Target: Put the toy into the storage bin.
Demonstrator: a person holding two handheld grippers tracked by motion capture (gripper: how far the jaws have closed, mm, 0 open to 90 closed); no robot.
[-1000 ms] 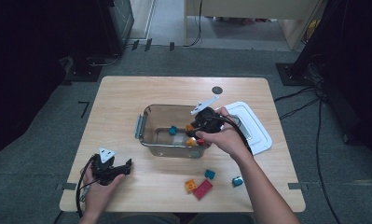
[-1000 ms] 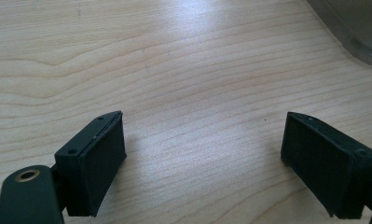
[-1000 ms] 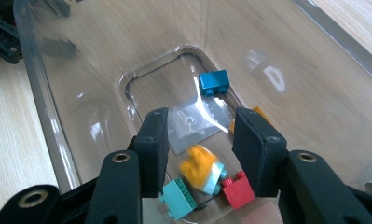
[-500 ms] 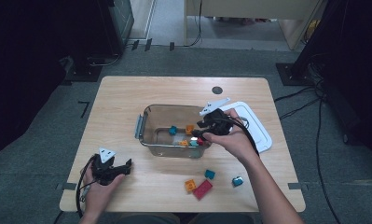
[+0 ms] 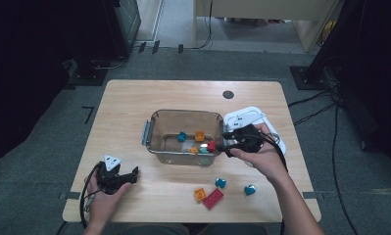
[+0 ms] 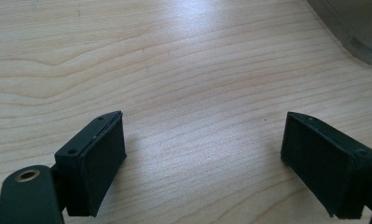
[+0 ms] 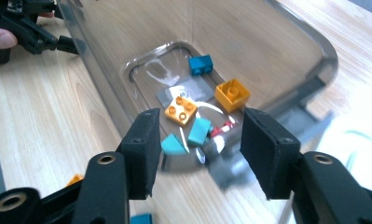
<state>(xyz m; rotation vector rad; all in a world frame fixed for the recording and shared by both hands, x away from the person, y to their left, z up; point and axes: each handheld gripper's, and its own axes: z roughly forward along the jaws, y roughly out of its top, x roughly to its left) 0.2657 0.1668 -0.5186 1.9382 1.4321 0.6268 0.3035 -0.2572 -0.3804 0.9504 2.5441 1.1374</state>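
A clear plastic box (image 5: 154,128) stands mid-table and holds several small bricks: teal (image 5: 182,136), orange (image 5: 200,135) and red (image 5: 211,146). My right gripper (image 5: 224,143) hangs at the box's right near corner, open and holding nothing. In the right gripper view its jaws (image 7: 197,140) frame the box's contents: two orange bricks (image 7: 232,94), teal ones (image 7: 200,131) and a red one (image 7: 223,128). My left gripper (image 5: 130,175) rests at the table's front left, open over bare wood (image 6: 204,154).
A white lid (image 5: 247,119) lies right of the box, under my right hand. Loose bricks sit near the front edge: teal (image 5: 220,183), teal (image 5: 250,190), orange (image 5: 200,194) and red (image 5: 213,199). The box's corner (image 6: 361,32) shows far off in the left gripper view.
My right gripper has drawn back from above the box to its right near corner. A red brick now lies in the box beside it. The left gripper has not moved.
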